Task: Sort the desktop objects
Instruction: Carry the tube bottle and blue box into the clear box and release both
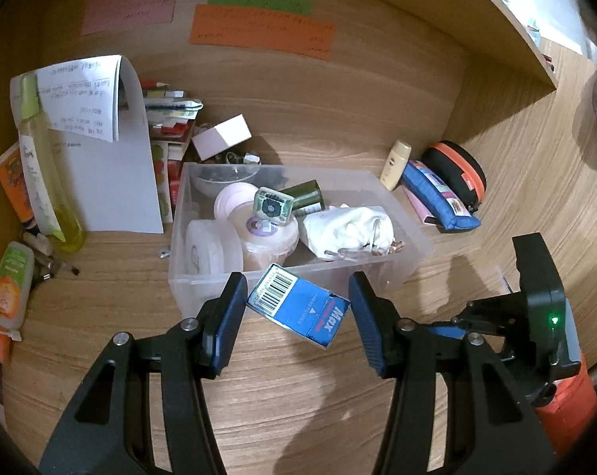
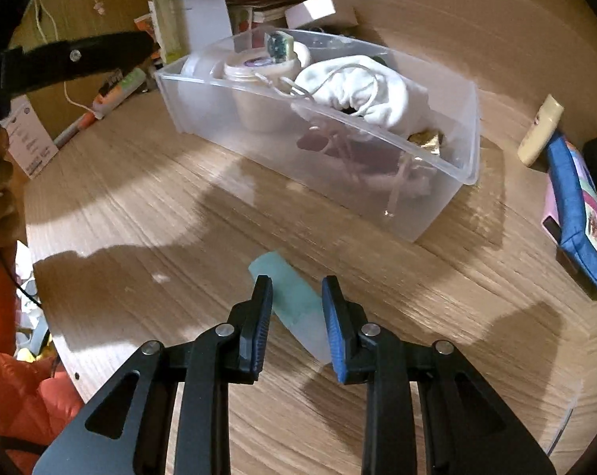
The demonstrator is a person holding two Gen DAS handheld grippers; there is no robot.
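My left gripper (image 1: 297, 277) is shut on a blue "Max" staple box (image 1: 298, 310), held tilted just in front of the clear plastic bin (image 1: 401, 213). The bin holds a white cloth pouch (image 1: 346, 225), pale jars (image 1: 259, 233) and a tape roll (image 1: 205, 247). In the right wrist view my right gripper (image 2: 296, 281) is shut on a pale green and frosted tube (image 2: 298, 304), low over the wooden desk in front of the same bin (image 2: 377, 134). The right gripper's black body (image 1: 536, 297) shows at the right of the left wrist view.
A blue pencil case (image 1: 437, 194), an orange-and-black case (image 1: 457, 170) and a cream bottle (image 1: 395, 164) lie right of the bin. Left of it stand a yellow-liquid bottle (image 1: 41, 166), papers (image 1: 112, 182) and tubes. A pink-white box (image 1: 221, 134) sits behind. Sticky notes (image 1: 259, 27) hang on the back panel.
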